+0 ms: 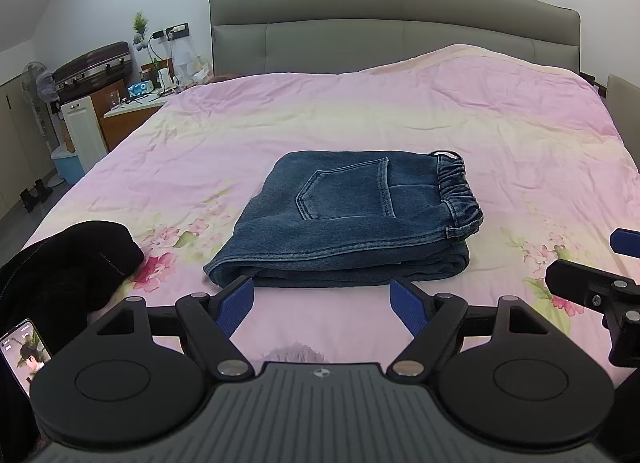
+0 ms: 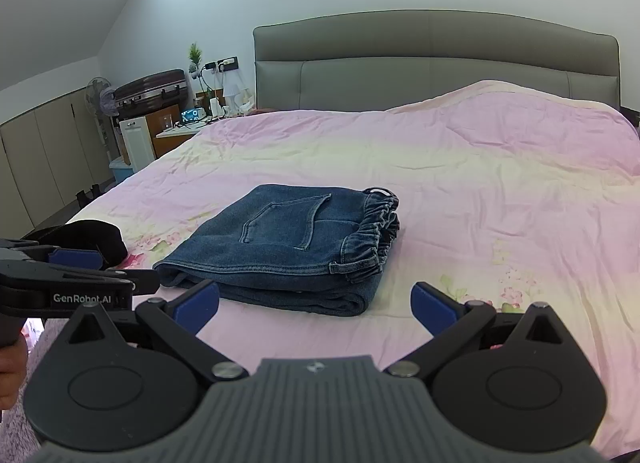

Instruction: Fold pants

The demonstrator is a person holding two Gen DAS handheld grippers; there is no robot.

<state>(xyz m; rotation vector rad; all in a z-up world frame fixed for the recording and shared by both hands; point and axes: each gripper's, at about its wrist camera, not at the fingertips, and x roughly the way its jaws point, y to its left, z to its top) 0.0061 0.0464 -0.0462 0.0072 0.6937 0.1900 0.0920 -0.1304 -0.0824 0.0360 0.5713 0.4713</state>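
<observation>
Blue denim pants (image 1: 344, 219) lie folded in a compact stack on the pink floral bedspread (image 1: 500, 135), back pocket up, elastic waistband at the right. In the right wrist view the same pants (image 2: 288, 251) sit left of centre. My left gripper (image 1: 322, 303) is open just in front of the stack's near edge, nothing between its blue pads. My right gripper (image 2: 316, 303) is open too, held a little back from the pants' near right corner, and it holds nothing. Part of the right gripper (image 1: 592, 283) shows at the right edge of the left wrist view; the left gripper (image 2: 80, 279) shows at the left of the right wrist view.
A black garment (image 1: 68, 263) lies at the bed's near left corner beside a lit phone (image 1: 24, 351). The grey headboard (image 1: 392, 31) stands behind. A nightstand (image 1: 132, 103) with clutter, a suitcase (image 1: 96, 67) and a fan (image 1: 36, 79) stand left of the bed.
</observation>
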